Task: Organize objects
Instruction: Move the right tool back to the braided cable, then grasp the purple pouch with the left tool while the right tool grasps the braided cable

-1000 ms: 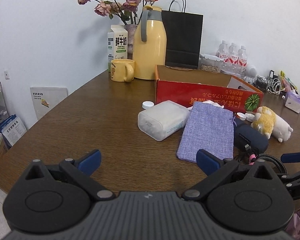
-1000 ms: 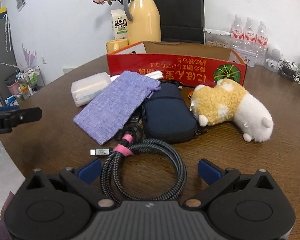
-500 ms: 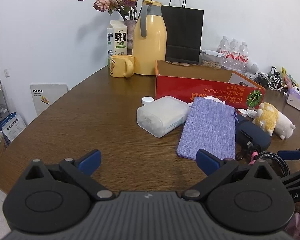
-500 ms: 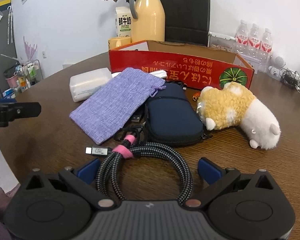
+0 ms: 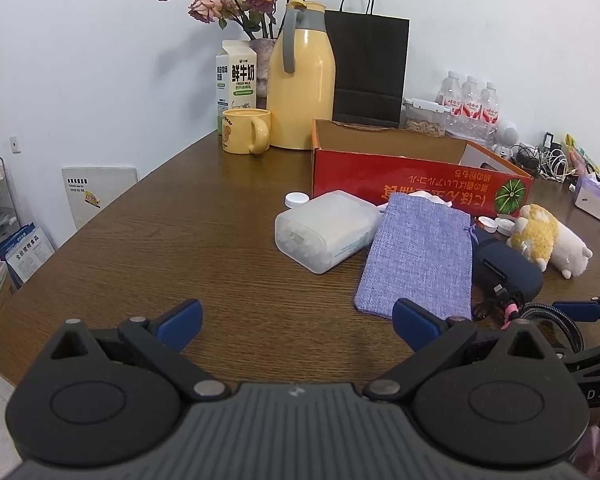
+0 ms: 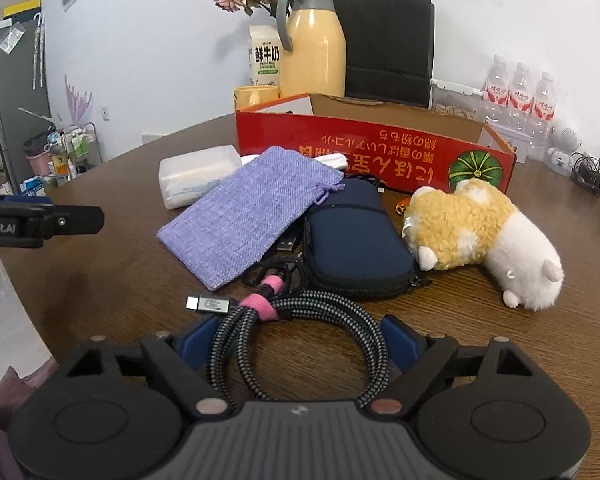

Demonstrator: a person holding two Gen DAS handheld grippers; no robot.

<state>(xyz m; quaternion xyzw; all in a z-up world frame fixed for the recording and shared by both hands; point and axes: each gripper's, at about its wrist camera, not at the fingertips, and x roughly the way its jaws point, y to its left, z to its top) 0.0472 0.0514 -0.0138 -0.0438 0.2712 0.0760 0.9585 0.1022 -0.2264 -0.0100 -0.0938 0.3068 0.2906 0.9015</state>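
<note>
Right gripper (image 6: 298,340) jaws wide, straddling braided cable coil (image 6: 300,344) before woven purple pouch (image 6: 248,220); left gripper (image 5: 296,320) jaws wide, empty.

Three water bottles (image 6: 521,89), one plush toy (image 6: 484,236), one pouch (image 6: 244,216), one box (image 6: 376,148)

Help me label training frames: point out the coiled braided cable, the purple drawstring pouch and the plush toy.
coiled braided cable (image 6: 364,320), right wrist view, on the loop's right curve.
purple drawstring pouch (image 6: 244,212), right wrist view, on the middle of the fabric.
plush toy (image 6: 472,220), right wrist view, on its yellow back.
</note>
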